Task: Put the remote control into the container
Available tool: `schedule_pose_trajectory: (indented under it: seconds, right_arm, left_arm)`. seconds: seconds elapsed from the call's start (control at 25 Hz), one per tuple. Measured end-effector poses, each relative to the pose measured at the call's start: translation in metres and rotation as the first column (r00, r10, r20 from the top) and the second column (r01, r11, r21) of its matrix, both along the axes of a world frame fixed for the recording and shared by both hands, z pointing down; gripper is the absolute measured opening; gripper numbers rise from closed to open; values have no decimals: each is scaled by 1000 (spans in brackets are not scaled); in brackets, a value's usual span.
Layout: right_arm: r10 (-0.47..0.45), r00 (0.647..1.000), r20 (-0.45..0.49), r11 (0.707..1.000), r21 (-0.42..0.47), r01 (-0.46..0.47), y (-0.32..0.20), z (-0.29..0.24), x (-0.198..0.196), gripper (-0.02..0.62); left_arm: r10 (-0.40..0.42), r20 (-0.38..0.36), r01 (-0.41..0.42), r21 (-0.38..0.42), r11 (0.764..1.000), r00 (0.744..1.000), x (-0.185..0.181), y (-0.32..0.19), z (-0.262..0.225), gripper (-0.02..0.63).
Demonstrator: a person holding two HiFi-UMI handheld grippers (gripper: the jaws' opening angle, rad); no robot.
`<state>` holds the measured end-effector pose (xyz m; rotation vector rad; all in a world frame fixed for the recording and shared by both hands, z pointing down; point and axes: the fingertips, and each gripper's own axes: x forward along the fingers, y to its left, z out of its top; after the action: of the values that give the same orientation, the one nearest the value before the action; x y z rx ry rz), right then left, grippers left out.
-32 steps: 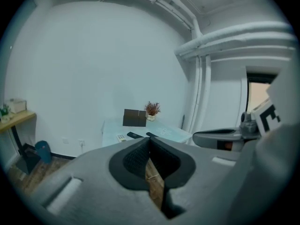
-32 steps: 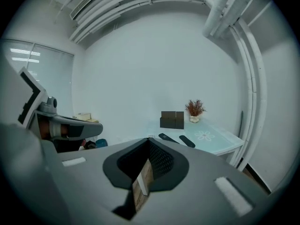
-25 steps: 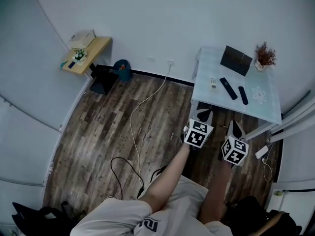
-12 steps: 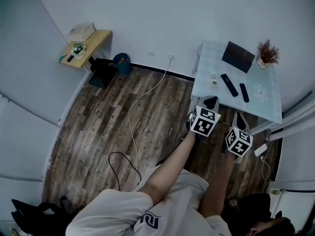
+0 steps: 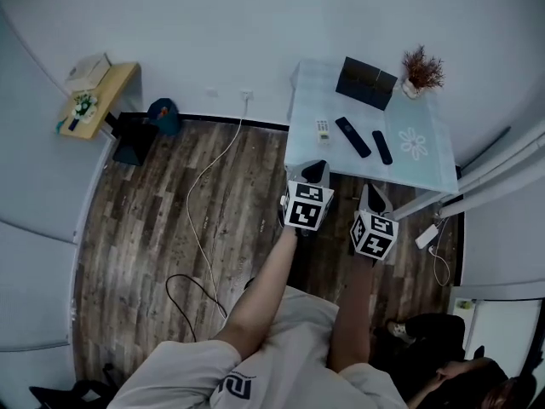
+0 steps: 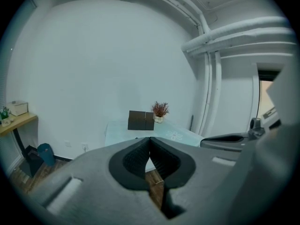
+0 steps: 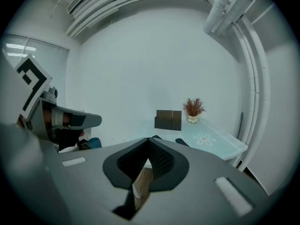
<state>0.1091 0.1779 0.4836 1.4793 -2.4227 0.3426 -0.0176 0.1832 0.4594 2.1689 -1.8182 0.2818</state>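
Both arms were stretched forward from the body, side by side. The left forearm (image 5: 266,284) and the right forearm (image 5: 349,313) ran up the head view toward the counter (image 5: 434,164).

The left claw (image 5: 316,170) pointed at the counter and tipped a little downward. Its tips lay by the counter's near left corner. In the left gripper view the jaws of this claw (image 6: 150,140) were pressed together with nothing between them, and wood floor (image 5: 153,220) showed below them.

The right claw (image 5: 372,192) was held level with the left one and apart from it, tilted the same way. Its tips were just short of the counter's near edge, about midway along it. The right gripper view showed the jaws of this claw (image 7: 148,140) closed tight and empty as well, with the left claw beside it at the picture's left.

Neither claw touched anything on the counter. A small white remote control (image 5: 323,129) lay close to the counter's left edge. Two black remote controls lay near the middle: one (image 5: 352,136) slanted just right of the white one, the other (image 5: 382,146) further right.

The dark container (image 5: 366,83) stood upright at the far edge against the wall. A small potted plant (image 5: 421,68) stood just beside it at the far right corner. All three remotes lay outside the container, between it and the near edge.

A white cable (image 5: 209,177) trailed across the floor to the left of the counter.
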Motion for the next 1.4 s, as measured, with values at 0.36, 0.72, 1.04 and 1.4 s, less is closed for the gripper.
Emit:
schedule_pose_trajectory:
  seconds: [0.36, 0.72, 1.04, 1.4]
  right_arm:
    - [-14, 999, -29, 1000, -15, 13, -67, 4, -1, 2]
    - [-9, 996, -91, 1000, -22, 7, -142, 0, -4, 2]
    - [41, 993, -114, 998, -52, -47, -195, 10, -1, 2]
    - [89, 990, -113, 990, -100, -101, -255, 32, -23, 2]
  left_arm:
    - [-1, -17, 0, -50, 999, 1000, 3, -72, 13, 5]
    - [-30, -81, 22, -97, 995, 996, -18, -149, 25, 5]
    - [25, -72, -33, -108, 994, 997, -21, -212, 32, 5]
    - [83, 36, -78, -118, 990, 996, -35, -274, 53, 5]
